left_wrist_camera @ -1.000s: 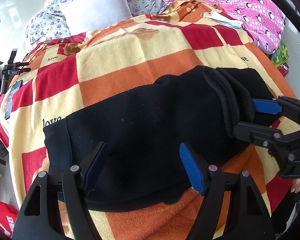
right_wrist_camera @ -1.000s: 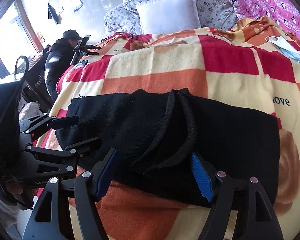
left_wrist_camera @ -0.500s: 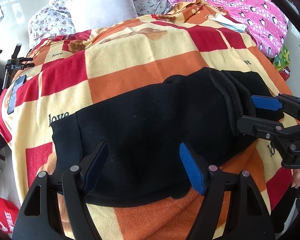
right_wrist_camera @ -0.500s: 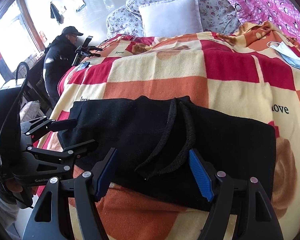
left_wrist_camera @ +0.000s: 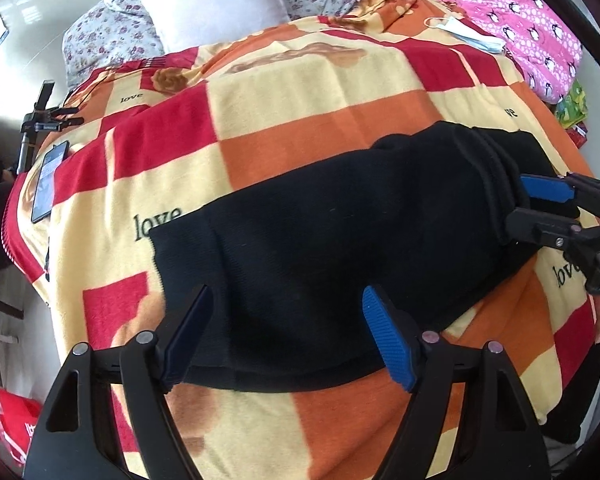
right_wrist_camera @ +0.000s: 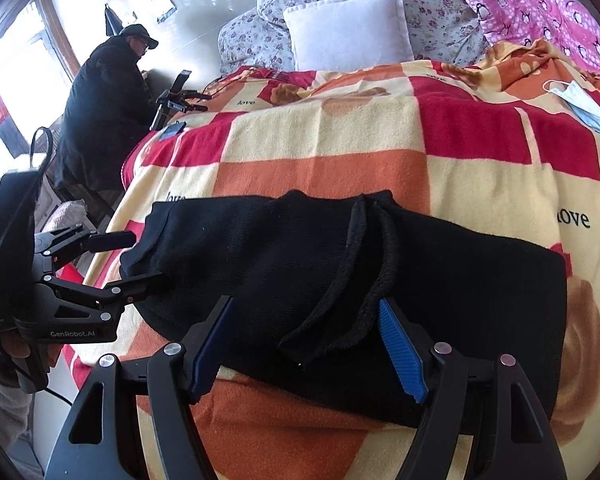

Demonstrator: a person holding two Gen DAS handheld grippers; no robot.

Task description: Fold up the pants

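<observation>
Black pants (left_wrist_camera: 340, 248) lie folded in a long band across the checked blanket, with a thick folded edge (right_wrist_camera: 364, 264) near the middle. My left gripper (left_wrist_camera: 288, 336) is open and empty just above the pants' near edge at their left part. My right gripper (right_wrist_camera: 308, 344) is open and empty above the folded edge near the front. In the right wrist view the left gripper (right_wrist_camera: 140, 258) shows at the pants' left end. In the left wrist view the right gripper (left_wrist_camera: 540, 204) shows at the pants' right part.
The checked blanket (left_wrist_camera: 300, 128) covers the bed. A white pillow (left_wrist_camera: 216, 4) and a pink penguin quilt (left_wrist_camera: 500, 12) lie at the back. A face mask (right_wrist_camera: 588, 108) lies at the back right, a phone (left_wrist_camera: 48, 180) at the left edge. A person in black (right_wrist_camera: 104, 108) sits beside the bed.
Both grippers have drawn back and up from the pants, staying open. The pants have not moved.
</observation>
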